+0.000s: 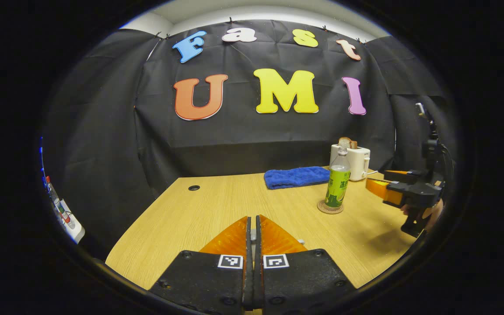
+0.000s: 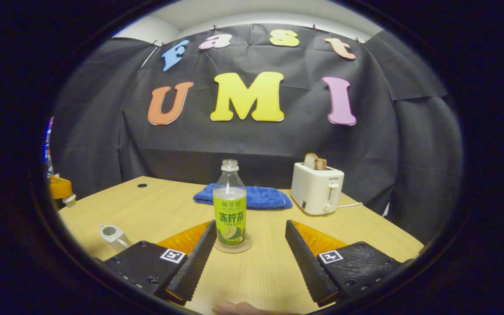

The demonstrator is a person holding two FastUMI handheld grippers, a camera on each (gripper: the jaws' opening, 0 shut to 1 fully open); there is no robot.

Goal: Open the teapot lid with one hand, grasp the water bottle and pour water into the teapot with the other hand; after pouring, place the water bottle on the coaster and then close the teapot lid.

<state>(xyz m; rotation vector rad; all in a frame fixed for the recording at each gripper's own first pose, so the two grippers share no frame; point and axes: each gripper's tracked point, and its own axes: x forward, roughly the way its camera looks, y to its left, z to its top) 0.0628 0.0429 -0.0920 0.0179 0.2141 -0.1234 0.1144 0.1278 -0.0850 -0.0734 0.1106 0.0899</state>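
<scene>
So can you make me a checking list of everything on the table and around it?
Surface: wooden table, with a small round hole near its far edge.
Job's things: water bottle upright on the coaster, cap off; teapot spout at the table's near left edge, lid hidden.
Clutter: blue towel folded at the back; white toaster with bread in its slots.
Grippers: left gripper shut, holding nothing; right gripper open, just short of the bottle.
Cables: white toaster cord trailing off to the right.
Surroundings: black cloth wall behind the table.
</scene>
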